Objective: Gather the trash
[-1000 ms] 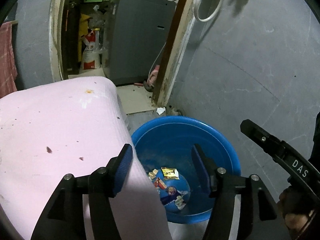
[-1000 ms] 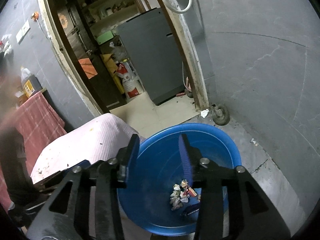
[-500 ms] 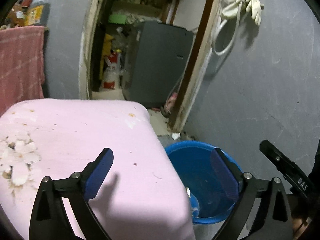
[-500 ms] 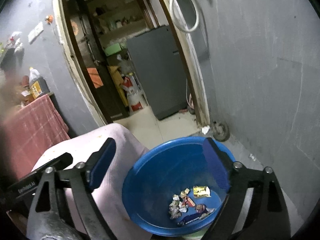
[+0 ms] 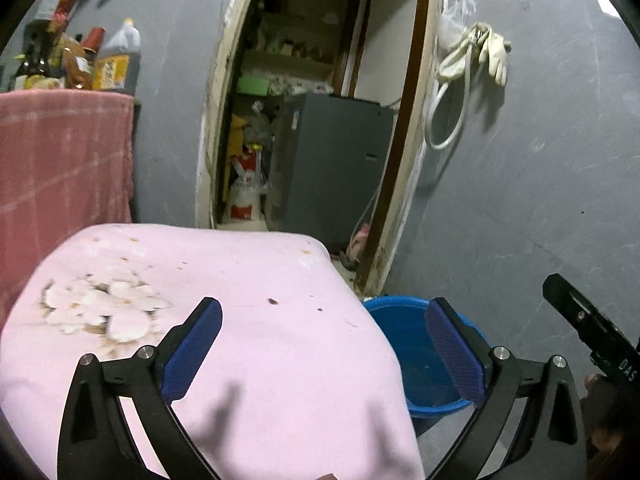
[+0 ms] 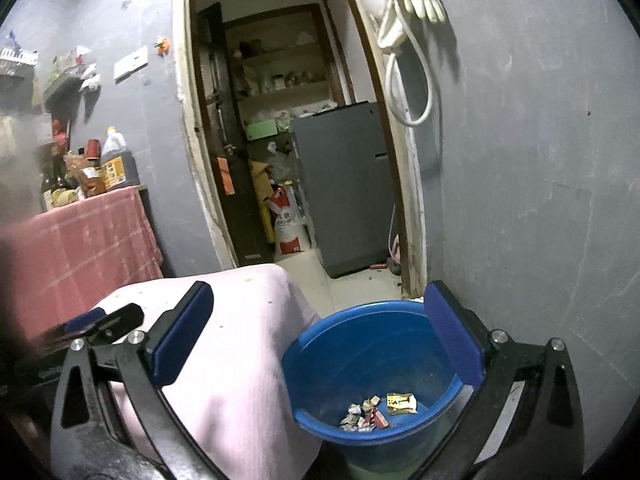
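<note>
Your left gripper and right gripper are opening with nothing between the jaws — the trash scraps lie in the blue basin beside the pink-covered table, apparently just dropped

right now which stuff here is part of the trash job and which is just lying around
Part of the job:
- blue basin
- trash scraps in its bottom
- pink cloth over the table
- left tool and right tool, both empty, jaws opening

Just lying about:
- gloves
- grey fridge
- bottles
- red towel
</note>
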`<state>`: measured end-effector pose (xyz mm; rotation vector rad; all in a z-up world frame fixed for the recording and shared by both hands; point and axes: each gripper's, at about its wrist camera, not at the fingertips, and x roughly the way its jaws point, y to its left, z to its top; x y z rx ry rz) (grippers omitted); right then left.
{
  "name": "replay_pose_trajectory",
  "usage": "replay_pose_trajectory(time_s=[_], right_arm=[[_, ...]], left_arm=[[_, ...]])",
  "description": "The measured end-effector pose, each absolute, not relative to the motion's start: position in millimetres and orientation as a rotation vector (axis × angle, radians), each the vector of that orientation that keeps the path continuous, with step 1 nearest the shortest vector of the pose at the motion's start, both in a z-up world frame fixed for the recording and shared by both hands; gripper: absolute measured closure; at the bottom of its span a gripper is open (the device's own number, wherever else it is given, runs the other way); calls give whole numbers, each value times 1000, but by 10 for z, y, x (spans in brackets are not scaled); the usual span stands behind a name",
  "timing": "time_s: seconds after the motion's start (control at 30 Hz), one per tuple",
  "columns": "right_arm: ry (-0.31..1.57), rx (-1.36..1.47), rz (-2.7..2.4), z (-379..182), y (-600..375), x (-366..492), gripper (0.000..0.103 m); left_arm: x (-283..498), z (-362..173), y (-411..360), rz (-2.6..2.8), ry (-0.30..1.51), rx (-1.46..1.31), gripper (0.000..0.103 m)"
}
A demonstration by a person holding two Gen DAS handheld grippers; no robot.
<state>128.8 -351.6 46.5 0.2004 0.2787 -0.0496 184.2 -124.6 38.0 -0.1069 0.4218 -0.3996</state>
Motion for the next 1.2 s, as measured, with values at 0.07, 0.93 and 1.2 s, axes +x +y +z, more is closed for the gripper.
replay_pose_trajectory(time_s=[0.07,0.93,1.2], right_arm=[[276,194,-46,478,-3449,1208,0],[230,93,-86,175,-2721,85,0],[255,97,-93,83,-2722,82,0]], left_arm=[[1721,413,-1147,-389,400,-112,2],[538,55,-388,-209,316,-102,2],[447,-2,-377,-194,310,-87,2]])
